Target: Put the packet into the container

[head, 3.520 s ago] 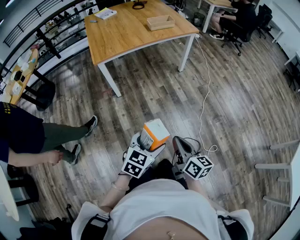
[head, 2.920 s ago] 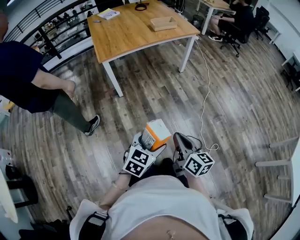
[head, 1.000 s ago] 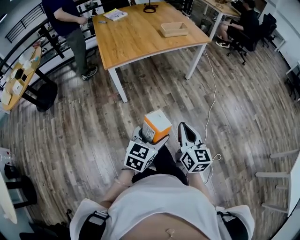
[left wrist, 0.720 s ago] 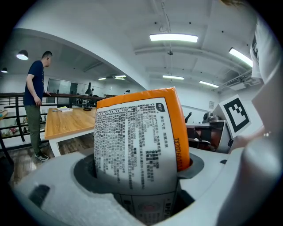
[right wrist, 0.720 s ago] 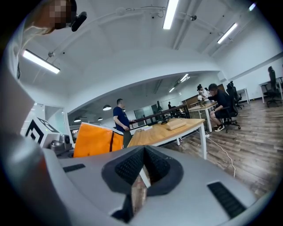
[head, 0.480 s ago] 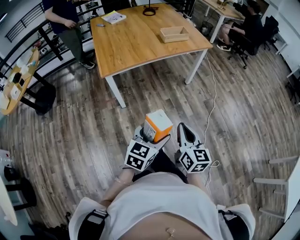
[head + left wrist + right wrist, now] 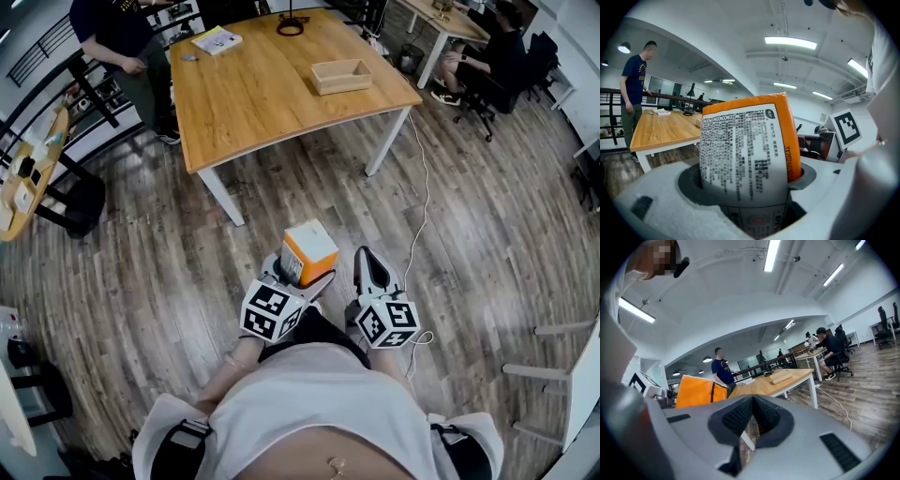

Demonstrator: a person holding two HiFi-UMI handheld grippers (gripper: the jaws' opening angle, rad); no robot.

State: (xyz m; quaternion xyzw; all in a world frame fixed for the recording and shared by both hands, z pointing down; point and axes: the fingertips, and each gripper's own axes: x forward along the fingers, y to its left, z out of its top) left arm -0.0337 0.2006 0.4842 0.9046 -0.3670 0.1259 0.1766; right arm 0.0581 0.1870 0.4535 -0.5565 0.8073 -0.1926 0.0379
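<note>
1. You are gripping the packet (image 7: 307,251) in the left gripper (image 7: 293,278) — jaws spread wide, clamped on its sides.
2. You are standing well apart from the container (image 7: 341,76) on the table (image 7: 244,94) — pickup looks done; approach and placing remain.
3. You are keeping the right gripper (image 7: 372,270) closed, holding nothing.

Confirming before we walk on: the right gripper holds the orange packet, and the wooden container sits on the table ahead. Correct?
No: the left gripper holds the orange packet, as the left gripper view shows. The wooden container does sit on the table ahead.
</note>
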